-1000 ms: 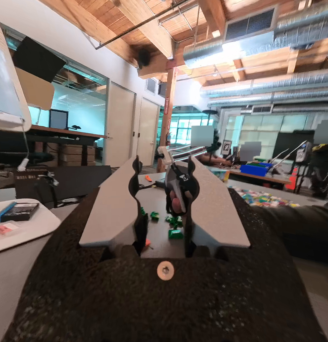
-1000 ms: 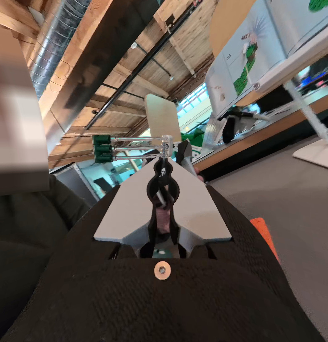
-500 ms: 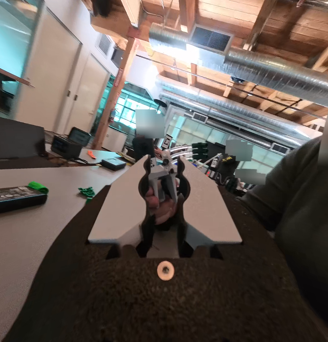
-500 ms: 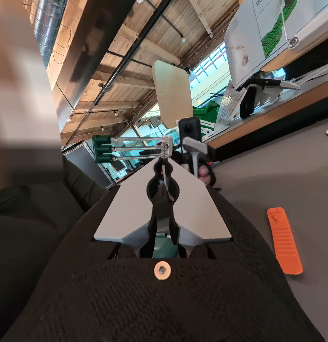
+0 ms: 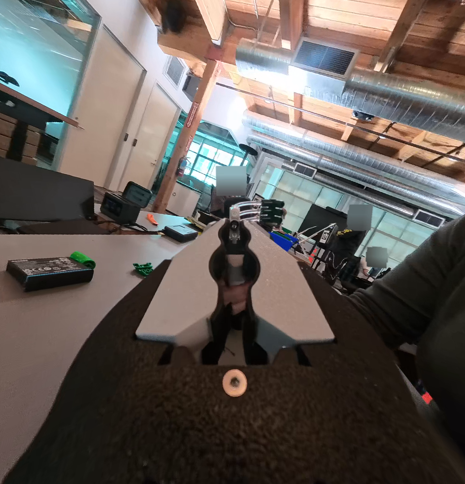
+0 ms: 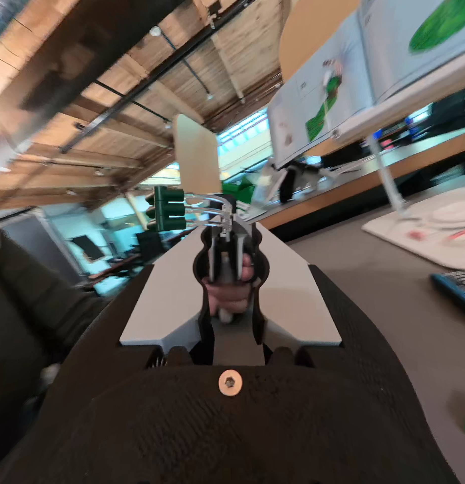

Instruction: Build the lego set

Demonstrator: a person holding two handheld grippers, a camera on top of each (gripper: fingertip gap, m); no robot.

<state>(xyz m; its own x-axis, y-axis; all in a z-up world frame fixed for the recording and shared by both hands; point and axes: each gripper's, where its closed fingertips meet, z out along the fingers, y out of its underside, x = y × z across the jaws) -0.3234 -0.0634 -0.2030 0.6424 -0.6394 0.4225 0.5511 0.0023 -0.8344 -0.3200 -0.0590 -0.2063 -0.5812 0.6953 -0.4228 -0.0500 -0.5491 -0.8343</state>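
Jaws of left gripper point(image 5: 234, 228) clench the clear-tubed lego piece point(image 5: 271, 212), right gripper's point(image 6: 229, 231) hang released around it, labelled battery point(image 5: 50, 272) nearby.

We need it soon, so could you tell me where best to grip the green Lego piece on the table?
Probably across its long edges, from straight above: the green Lego piece lies flat on the table, apart from the black battery pack.
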